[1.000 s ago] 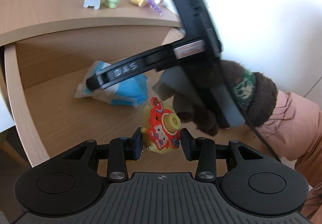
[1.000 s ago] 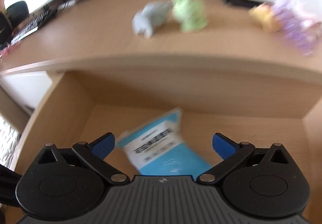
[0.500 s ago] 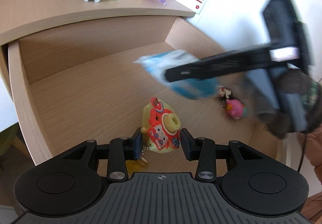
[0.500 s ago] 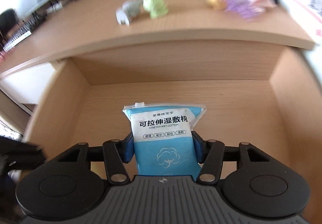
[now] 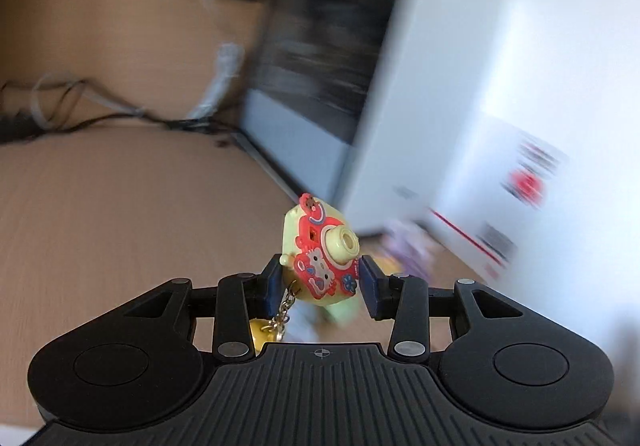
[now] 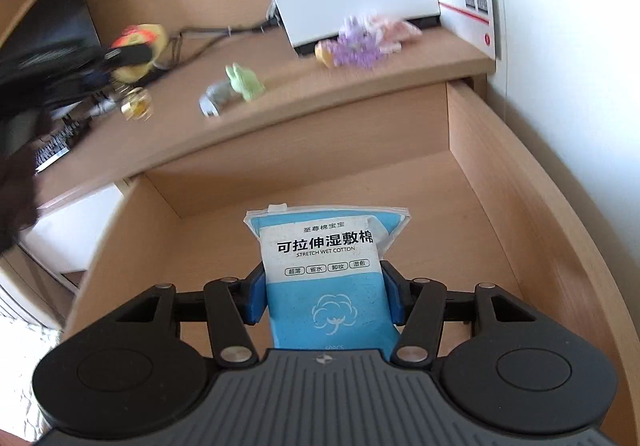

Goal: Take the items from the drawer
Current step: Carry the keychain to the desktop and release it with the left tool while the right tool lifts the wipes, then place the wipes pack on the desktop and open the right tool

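While our left gripper (image 5: 320,286) clamps the toy camera keychain (image 5: 320,258) above the blurred desktop (image 5: 120,205), only the right view shows our right gripper (image 6: 324,296) squeezing the cotton pack (image 6: 326,274) over the drawer (image 6: 500,205).

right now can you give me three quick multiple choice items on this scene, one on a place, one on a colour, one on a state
1. Where do the small figures stand?
A. on the desk top
B. in the drawer
C. on the floor

2. What colour is the lower half of the cotton pack?
A. red
B. blue
C. green

3. What are the left tongs doing?
A. standing open and empty
B. clamped on a toy camera keychain
C. clamped on the pack

Answers: 1 A, they sit on the desk top above the open drawer. 2 B, blue under its white label, held in the right tongs. 3 B, the pads press the toy camera keychain from both sides.
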The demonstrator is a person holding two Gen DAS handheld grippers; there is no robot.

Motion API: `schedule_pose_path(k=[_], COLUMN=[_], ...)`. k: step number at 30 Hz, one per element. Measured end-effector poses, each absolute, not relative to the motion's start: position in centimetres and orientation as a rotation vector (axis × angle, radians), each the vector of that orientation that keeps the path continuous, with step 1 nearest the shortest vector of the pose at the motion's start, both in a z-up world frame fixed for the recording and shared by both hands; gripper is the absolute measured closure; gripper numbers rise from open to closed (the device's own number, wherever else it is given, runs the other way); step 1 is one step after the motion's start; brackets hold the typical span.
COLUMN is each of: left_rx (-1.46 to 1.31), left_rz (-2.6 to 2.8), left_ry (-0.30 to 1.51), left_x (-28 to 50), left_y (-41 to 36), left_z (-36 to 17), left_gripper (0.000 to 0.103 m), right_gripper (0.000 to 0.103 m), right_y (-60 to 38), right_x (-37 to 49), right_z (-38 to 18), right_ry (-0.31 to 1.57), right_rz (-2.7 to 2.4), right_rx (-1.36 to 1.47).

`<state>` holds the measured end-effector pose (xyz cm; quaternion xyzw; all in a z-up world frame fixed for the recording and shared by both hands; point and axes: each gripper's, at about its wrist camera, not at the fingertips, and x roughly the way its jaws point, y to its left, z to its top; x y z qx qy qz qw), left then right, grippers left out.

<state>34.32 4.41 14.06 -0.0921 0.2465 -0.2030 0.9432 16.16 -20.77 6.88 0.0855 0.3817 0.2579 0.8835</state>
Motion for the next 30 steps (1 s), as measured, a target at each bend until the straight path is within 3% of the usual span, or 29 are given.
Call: schedule_pose_path(k=[4, 8, 13, 19, 24, 30], left_rx=[-0.258, -0.253, -0.133, -0.234, -0.288, -0.321], left_rz=[-0.377, -0.372, -0.277, -0.368, -0.664, -0.779], left_ry=[0.661, 0.728, 0.633, 0.508, 0.683, 0.877], left_x=[40.7, 42.3, 40.5, 33.7, 28.6, 27.4], left_y=[3.5, 2.6, 3.5, 6.2, 3.3, -0.2], left_z=[11.0, 8.8, 10.4, 12.2, 7.6, 1.8], left_gripper=[0.059, 0.060, 0.060, 0.060, 0.060, 0.060], right_gripper=[0.048, 0.048, 0.047, 0.047, 0.048, 0.047], right_y=[-20.7, -20.7, -20.8, -20.4, -19.3, -15.9], right_x=[15.8, 15.8, 16.0, 16.4, 17.7, 22.9], right_z=[6.9, 6.7, 6.6, 6.2, 6.7, 13.1], right_ry=[0.766, 0.761, 0.766, 0.795, 0.807, 0.743], right_rz=[0.556, 0.570, 0.568, 0.547, 0.492, 0.499], right_rx=[0.176, 0.185, 0.193, 0.176, 0.106, 0.077])
